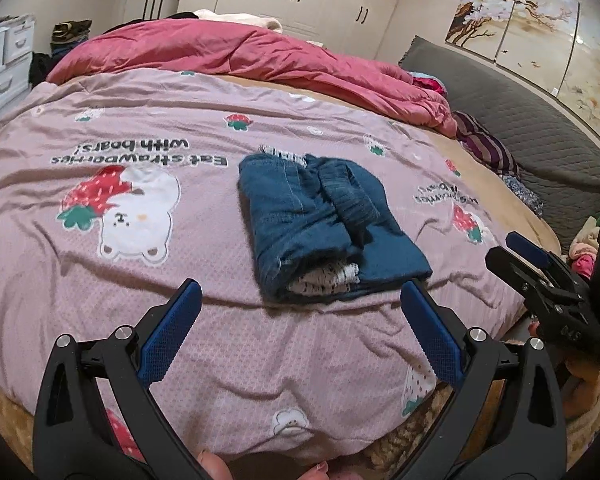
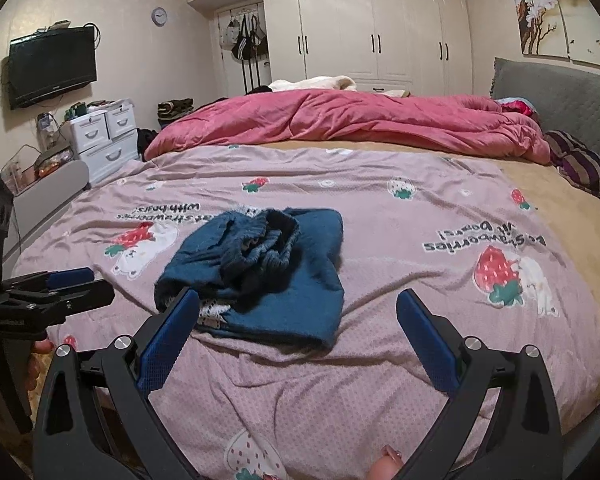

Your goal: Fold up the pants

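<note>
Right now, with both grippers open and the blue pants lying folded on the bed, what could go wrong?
1. The pants look loosely stacked; the ribbed waistband bulges on top, so the bundle may spring open.
2. The left gripper and right gripper hover near its front edge; a forward nudge could undo the fold.
3. The bedcover is wrinkled, so the bundle sits unevenly.

The pants (image 1: 324, 224) were dark teal-blue, with white lace-patterned lining at the folded edge. The bedspread (image 1: 180, 280) under them was dusty mauve, printed with red strawberries, white bears and black lettering. Beyond the pants lay a rose-pink quilt (image 1: 260, 60). Each tool, left (image 1: 300, 332) and right (image 2: 298, 336), was black with 2 blue textured pads.
</note>
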